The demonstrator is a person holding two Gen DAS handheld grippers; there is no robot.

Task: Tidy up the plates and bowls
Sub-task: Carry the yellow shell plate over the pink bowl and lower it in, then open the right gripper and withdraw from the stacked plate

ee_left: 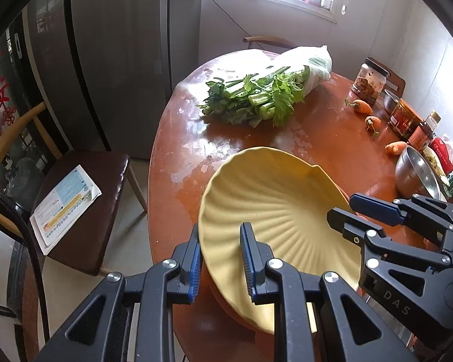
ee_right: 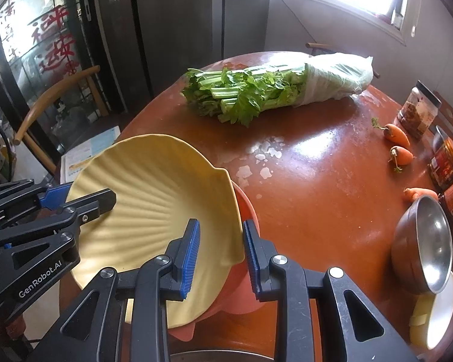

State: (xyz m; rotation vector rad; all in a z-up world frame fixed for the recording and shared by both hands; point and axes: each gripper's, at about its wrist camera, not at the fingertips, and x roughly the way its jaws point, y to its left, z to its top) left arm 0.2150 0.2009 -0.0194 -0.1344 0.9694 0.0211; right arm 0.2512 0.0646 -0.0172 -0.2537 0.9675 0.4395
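A yellow ribbed shell-shaped plate (ee_left: 274, 208) lies tilted on top of an orange plate (ee_right: 244, 289) at the near edge of the round brown table (ee_left: 332, 138). My left gripper (ee_left: 220, 259) straddles the yellow plate's left rim, jaws apart with a gap to the rim. My right gripper (ee_right: 222, 253) straddles its right rim (ee_right: 166, 199), jaws also apart. Each gripper shows in the other's view: the right gripper (ee_left: 344, 208) at the plate's right, the left gripper (ee_right: 84, 196) at its left.
A bag of celery (ee_left: 256, 96) lies at the table's far side. Three carrots (ee_left: 373, 122), jars and bottles (ee_left: 370, 81) and a steel bowl (ee_right: 422, 241) stand on the right. A white dish (ee_right: 438, 310) sits near the bowl. A chair with a leaflet (ee_left: 63, 208) stands to the left.
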